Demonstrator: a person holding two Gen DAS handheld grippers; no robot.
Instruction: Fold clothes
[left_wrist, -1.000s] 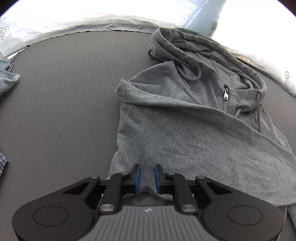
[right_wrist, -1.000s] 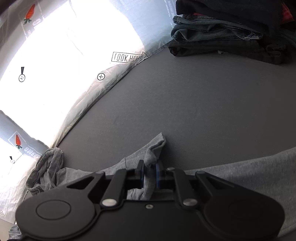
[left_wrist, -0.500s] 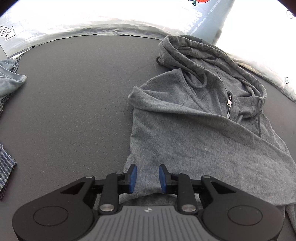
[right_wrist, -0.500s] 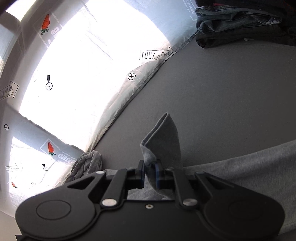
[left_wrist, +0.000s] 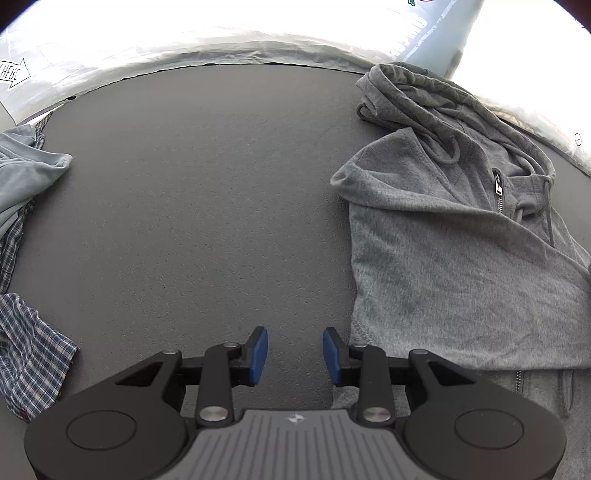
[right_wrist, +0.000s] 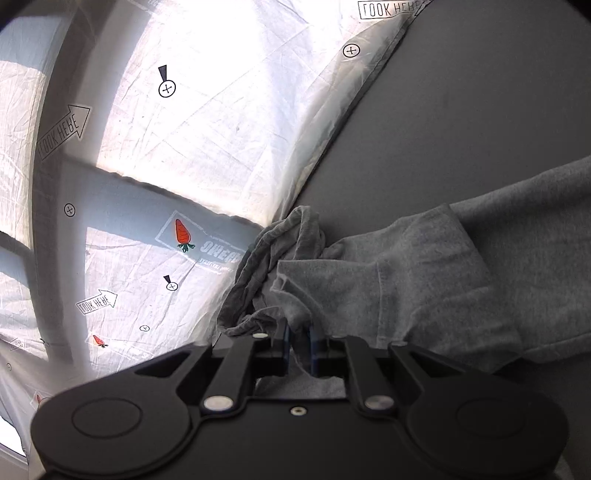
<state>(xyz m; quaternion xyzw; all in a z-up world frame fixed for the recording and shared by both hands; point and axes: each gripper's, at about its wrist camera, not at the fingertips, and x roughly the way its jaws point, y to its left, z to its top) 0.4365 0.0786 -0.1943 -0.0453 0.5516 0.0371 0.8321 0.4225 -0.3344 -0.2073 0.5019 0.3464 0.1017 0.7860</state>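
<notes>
1. Two loose garments sit at your far left in the left wrist view: a pale blue-grey garment (left_wrist: 22, 166) at the edge of the dark table (left_wrist: 192, 206), and a plaid shirt (left_wrist: 29, 347) nearer you, spilling over that same edge
2. Your left gripper (left_wrist: 294, 350) hovers over bare table with its blue pads (left_wrist: 258, 349) spread wide and nothing between them; the right-hand pad sits just beside the hoodie's hem
3. To its right the grey hoodie (left_wrist: 461, 266) lies on the table, hood bunched at the far edge, a sleeve folded across the chest below the zipper (left_wrist: 498, 192)
4. In the right wrist view, a white printed sheet (right_wrist: 192, 155) with carrot and arrow marks fills the left side beyond the table edge
5. Your right gripper (right_wrist: 298, 345) has its pads nearly together, pinching a fold of the hoodie (right_wrist: 424, 280) near the crumpled hood
6. No containers show in either view
</notes>
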